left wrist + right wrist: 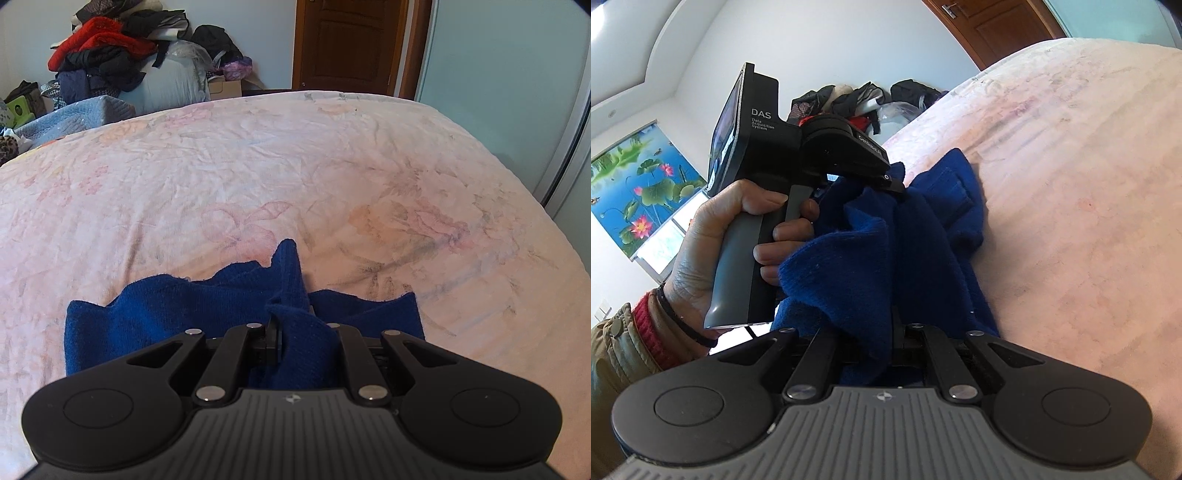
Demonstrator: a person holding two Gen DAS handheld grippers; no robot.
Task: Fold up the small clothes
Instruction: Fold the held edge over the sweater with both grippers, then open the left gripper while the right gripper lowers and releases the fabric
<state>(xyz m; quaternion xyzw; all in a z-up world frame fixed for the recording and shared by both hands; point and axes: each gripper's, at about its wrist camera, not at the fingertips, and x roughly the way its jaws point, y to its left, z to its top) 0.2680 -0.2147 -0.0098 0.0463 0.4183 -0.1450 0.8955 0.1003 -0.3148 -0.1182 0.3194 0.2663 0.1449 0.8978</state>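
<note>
Where both claws pinch, fuzzy blue knit garment (pixel 155 314) bunches.

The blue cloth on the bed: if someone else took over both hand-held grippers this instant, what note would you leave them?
Left hand-held gripper: shut on the blue cloth, a bunched fold pinched between its fingers.
Right hand-held gripper: also shut on the same cloth, which drapes between the two.
The person's hand grips the left gripper's handle, as the right wrist view shows.
Where things are: the cloth's far part lies rumpled on the floral bedsheet; a pile of other clothes sits beyond the bed.
Done: both ends grasped.
Left: no neat fold shows yet; lay the cloth flat, fold it, release.
</note>
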